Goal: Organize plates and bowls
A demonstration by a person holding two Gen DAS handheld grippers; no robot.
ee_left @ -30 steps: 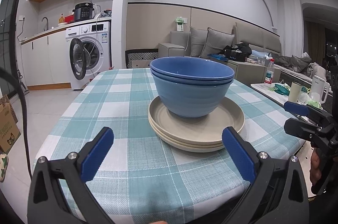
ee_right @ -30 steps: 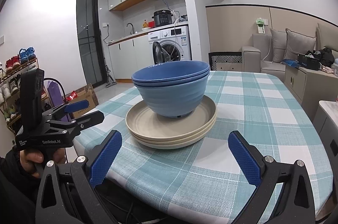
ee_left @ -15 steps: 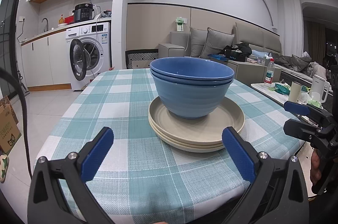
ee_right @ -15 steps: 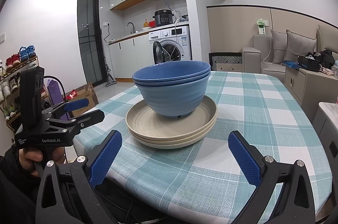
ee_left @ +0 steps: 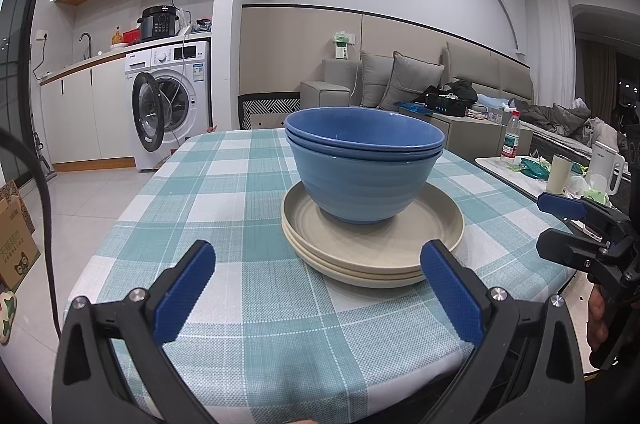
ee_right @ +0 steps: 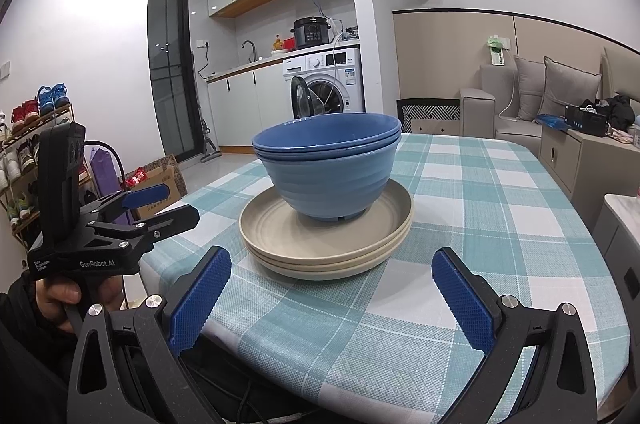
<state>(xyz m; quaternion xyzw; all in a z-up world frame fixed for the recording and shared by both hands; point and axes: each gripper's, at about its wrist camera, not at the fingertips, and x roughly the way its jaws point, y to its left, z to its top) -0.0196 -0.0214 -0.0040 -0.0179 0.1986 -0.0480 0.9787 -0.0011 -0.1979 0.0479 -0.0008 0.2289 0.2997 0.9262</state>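
Note:
Nested blue bowls (ee_left: 364,168) stand upright on a stack of beige plates (ee_left: 372,248) in the middle of the checked table; they also show in the right wrist view as bowls (ee_right: 328,168) on plates (ee_right: 324,248). My left gripper (ee_left: 316,284) is open and empty, held just short of the plates at the table's near edge. My right gripper (ee_right: 332,288) is open and empty, also just short of the plates. Each gripper shows in the other's view, the right one (ee_left: 576,224) off the table's right side, the left one (ee_right: 140,212) off its left corner.
The teal checked tablecloth (ee_left: 240,192) covers the table. A washing machine (ee_left: 168,104) with its door open stands behind on the left. A sofa (ee_left: 400,84) and a side table with a bottle (ee_left: 510,140) and a kettle (ee_left: 604,164) stand on the right.

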